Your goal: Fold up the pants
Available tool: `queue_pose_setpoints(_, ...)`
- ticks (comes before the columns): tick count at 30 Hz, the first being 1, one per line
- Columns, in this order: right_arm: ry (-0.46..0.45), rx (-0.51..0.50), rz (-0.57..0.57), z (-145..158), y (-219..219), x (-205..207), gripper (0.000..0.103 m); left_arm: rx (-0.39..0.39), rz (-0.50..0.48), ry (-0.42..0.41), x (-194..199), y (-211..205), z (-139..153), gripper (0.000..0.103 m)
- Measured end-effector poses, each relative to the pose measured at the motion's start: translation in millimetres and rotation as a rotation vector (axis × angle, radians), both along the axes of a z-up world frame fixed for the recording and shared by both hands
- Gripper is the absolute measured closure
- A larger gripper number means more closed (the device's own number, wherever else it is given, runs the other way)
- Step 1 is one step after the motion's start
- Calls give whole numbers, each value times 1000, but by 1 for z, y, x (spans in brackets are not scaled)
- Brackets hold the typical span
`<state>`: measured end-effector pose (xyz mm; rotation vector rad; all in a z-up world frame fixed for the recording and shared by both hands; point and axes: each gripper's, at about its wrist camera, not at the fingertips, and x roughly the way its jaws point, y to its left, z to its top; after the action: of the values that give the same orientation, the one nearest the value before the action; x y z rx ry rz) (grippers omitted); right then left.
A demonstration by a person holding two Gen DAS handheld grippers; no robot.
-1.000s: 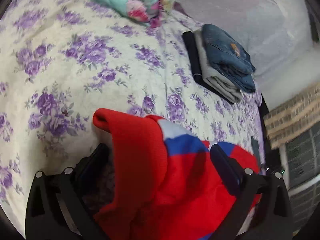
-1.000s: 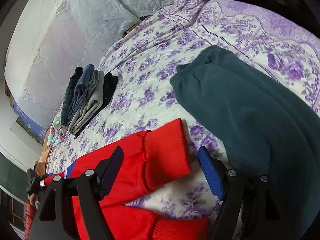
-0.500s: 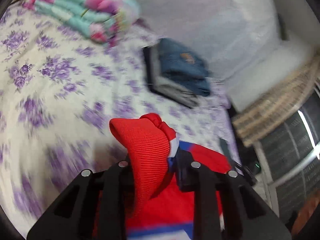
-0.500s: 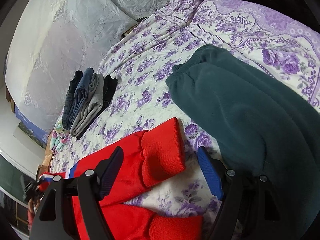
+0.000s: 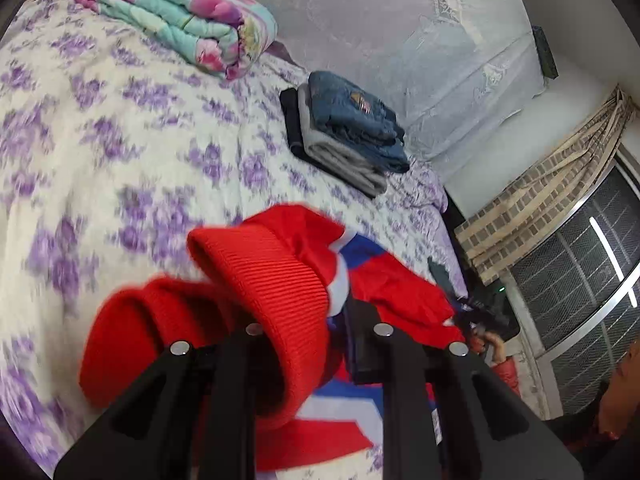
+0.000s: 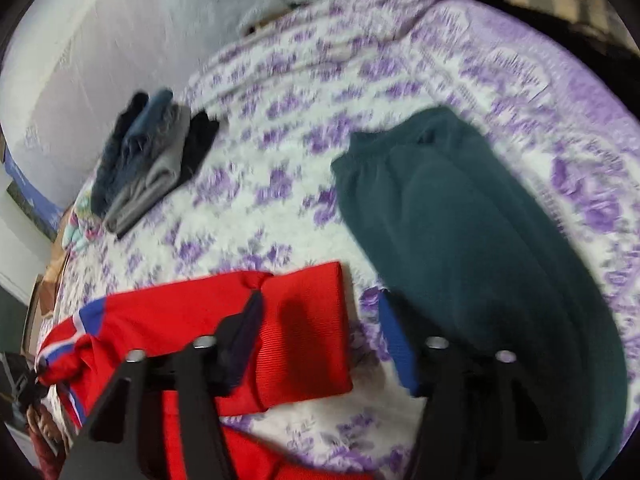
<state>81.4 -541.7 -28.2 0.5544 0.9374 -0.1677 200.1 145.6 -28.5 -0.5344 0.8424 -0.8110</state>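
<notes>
while the bed (image 5: 100, 128), spread with a purple-flowered cover, takes up most of both views, the red pants (image 6: 192, 312) lie across its near side and are the garment in hand; the dark green pants (image 6: 480, 248) lie flat to their right, apart from them and untouched. a folded quilt (image 5: 180, 20) sits at the far edge of the bed, and a stack of folded clothes (image 5: 344, 136) rests well apart from the work, jeans on top.

judging by this, the step is the first fold of the red pants: one end raised to be carried over toward the other. the left gripper (image 5: 316, 320) is clamped tight on a bunch of red fabric beside the blue and white stripe, with a ribbed red cuff (image 5: 264, 276) draped up over its fingers and lifted off the bed. the right gripper (image 6: 320, 328) stands wide apart and holds nothing; it hovers low over the other cuff (image 6: 304, 328), which lies flat on the cover, one finger above the cuff's left edge and the blue-padded finger (image 6: 394, 340) off its right edge.

the next move seems to call for the right gripper to drop and close on that flat cuff, then for both ends to travel together so the legs lie one on the other. blur hides whether it touches the cloth.
</notes>
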Motion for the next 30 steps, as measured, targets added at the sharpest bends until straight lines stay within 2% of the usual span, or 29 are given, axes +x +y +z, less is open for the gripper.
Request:
queue_pose_setpoints(3, -7, -28, 25, -2, 7, 11, 78, -4, 20, -13, 14, 0, 7, 87)
queue_pose_setpoints(5, -71, -35, 12, 15, 8, 12, 92, 14, 44, -27, 25, -2, 14, 87)
queue_pose_setpoints(7, -161, -64, -11, 43, 3, 12, 93, 36, 77, -81, 36, -5, 33, 87)
queue_pose_setpoints(10, -275, -48, -65, 83, -16, 27, 93, 19, 104, -138, 54, -7, 55, 88)
queue_pose_setpoints(12, -288, -72, -84, 90, -23, 40, 93, 12, 136, -174, 70, -10, 64, 88)
queue_pose_setpoints(13, -272, -77, -90, 88, -27, 50, 93, 16, 149, -194, 78, -12, 64, 88)
queue_pose_setpoints(14, -215, -72, -91, 74, -32, 71, 92, 28, 153, -189, 87, -15, 61, 88)
queue_pose_setpoints(15, -162, -79, -89, 62, -35, 83, 90, 44, 144, -150, 100, -19, 53, 86)
queue_pose_setpoints(16, -91, -104, -90, 46, -36, 98, 86, 57, 122, -79, 115, -23, 40, 76)
queue_pose_setpoints(17, 4, -151, -100, 24, -36, 112, 82, 79, 117, 33, 133, -26, 17, 72)
queue_pose_setpoints(18, 56, -175, -99, 10, -35, 120, 78, 139, 148, 144, 146, -27, -6, 65)
queue_pose_setpoints(19, 65, -188, -99, 0, -32, 120, 79, 199, 185, 225, 152, -26, -22, 65)
queue_pose_setpoints(21, 10, -192, -117, 6, -28, 106, 79, 130, 178, 222, 145, -15, -23, 63)
queue_pose_setpoints(23, -55, -170, -103, 23, -21, 79, 75, 107, 186, 165, 126, 2, -3, 49)
queue_pose_setpoints(24, -79, -166, -93, 32, -19, 65, 74, 113, 197, 134, 115, 10, 6, 35)
queue_pose_setpoints(25, -99, -166, -82, 39, -15, 48, 69, 123, 210, 100, 103, 18, 16, 27)
queue_pose_setpoints(27, -141, -150, -55, 51, -3, 0, 60, 138, 216, 43, 72, 36, 32, 25)
queue_pose_setpoints(30, -152, -97, -53, 50, 12, -61, 53, 125, 214, 47, 28, 55, 31, 22)
